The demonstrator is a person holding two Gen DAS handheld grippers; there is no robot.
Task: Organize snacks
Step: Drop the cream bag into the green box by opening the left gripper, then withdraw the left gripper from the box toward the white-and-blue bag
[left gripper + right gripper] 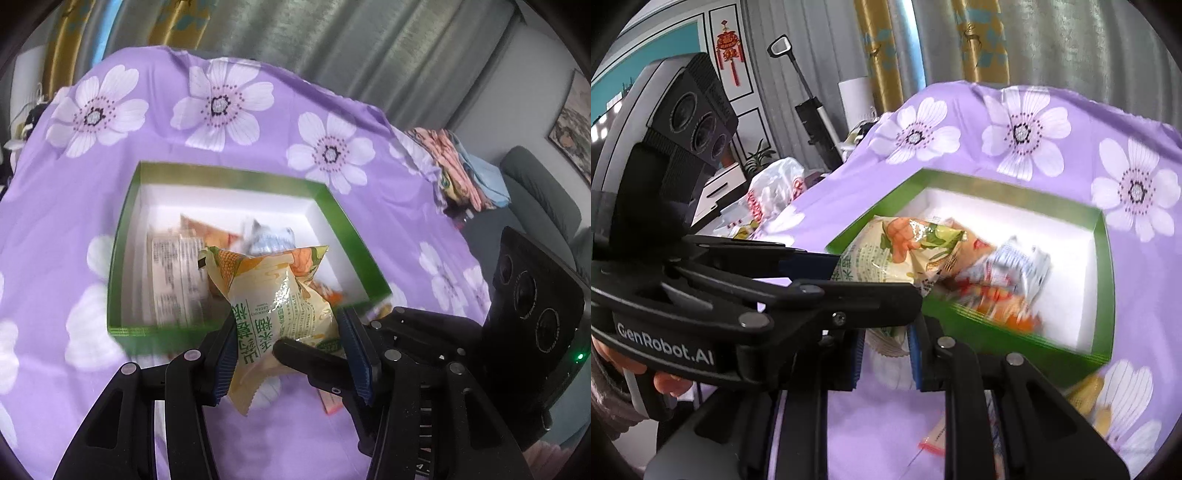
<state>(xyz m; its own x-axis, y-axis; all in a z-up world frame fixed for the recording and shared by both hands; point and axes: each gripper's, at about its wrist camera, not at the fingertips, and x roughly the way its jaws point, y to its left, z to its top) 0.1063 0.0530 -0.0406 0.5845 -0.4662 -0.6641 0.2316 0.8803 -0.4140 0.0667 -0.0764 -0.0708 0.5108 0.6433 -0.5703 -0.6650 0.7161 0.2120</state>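
Note:
A yellow snack bag [280,295] [886,251] with green print hangs lifted at the near edge of a green box [229,177] [1015,188] with a white inside. My left gripper [291,350] [875,284] is shut on the bag, its blue pads pressing both sides. My right gripper [886,363] is shut on the bag's lower edge, and one of its black fingers [306,358] reaches in from the right. Inside the box lie a white-and-blue packet [271,240] [1019,262], a pale printed packet [173,273] and orange ones, all blurred.
A purple cloth with white flowers [207,107] covers the table. Loose packets lie on it near me: a red-edged one [936,439] and a yellow one [1086,395]. Folded clothes [458,173] and a grey sofa [535,192] stand right; a plastic bag [775,192] left.

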